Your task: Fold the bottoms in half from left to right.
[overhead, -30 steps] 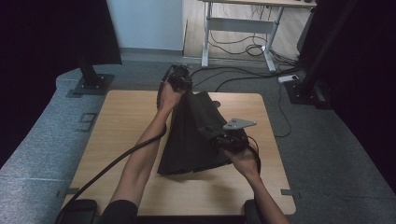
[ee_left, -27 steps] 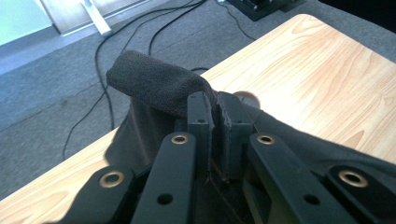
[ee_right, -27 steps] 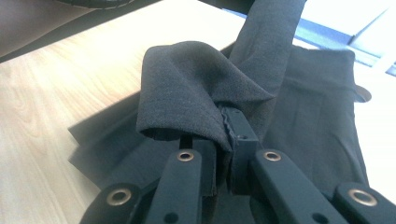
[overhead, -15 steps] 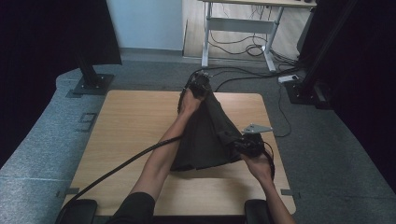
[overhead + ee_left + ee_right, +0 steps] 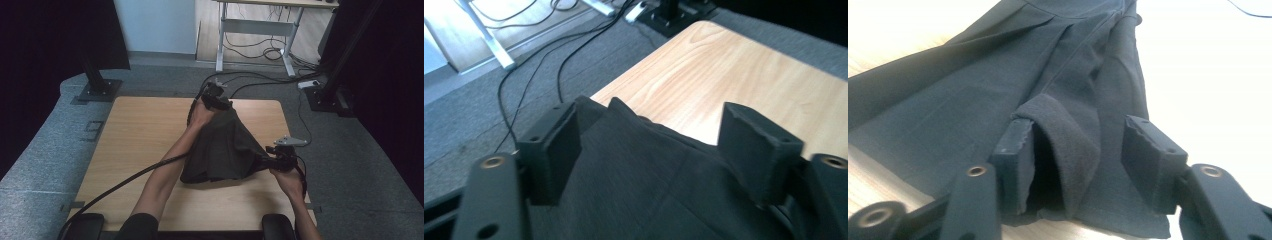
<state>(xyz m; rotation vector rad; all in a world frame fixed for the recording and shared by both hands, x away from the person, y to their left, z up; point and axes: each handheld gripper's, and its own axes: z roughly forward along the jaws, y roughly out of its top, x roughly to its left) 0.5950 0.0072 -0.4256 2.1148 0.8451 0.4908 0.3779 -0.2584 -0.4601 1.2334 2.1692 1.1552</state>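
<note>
**A:** Where's the cloth [image 5: 222,150]?

**B:** It lies on the table [image 5: 140,130], spread between the two grippers. The left gripper [image 5: 216,98] is at the far end, and in the left gripper view that end lies between and under the fingers [image 5: 551,150], its edge just ahead of the tips, with bare wood beyond. The right gripper [image 5: 272,159] is at the near right corner.

**A:** Are the fingers gripping it?

**B:** I'd say not. On the left the jaws stand wide, the fabric passing flat through the gap without being pinched. On the right they are wide too: a curled fold of hem leans against one finger [image 5: 1015,145], while the other finger stands apart from it with cloth lying loose between them.

**A:** So which step is this?

**B:** My reading is that it's laying out or folding the cloth, at the point of either letting go or taking a fresh hold. The cloth looks bunched near the left fingers and fanned out toward the right ones, so it isn't flat yet.

**A:** And the next move?

**B:** Probably closing both pairs on an edge. The right one should catch the whole curled hem between its fingers, not just nudge it. The left one needs to dip so its tips straddle the edge just ahead of them, then both can pull apart evenly.
</note>
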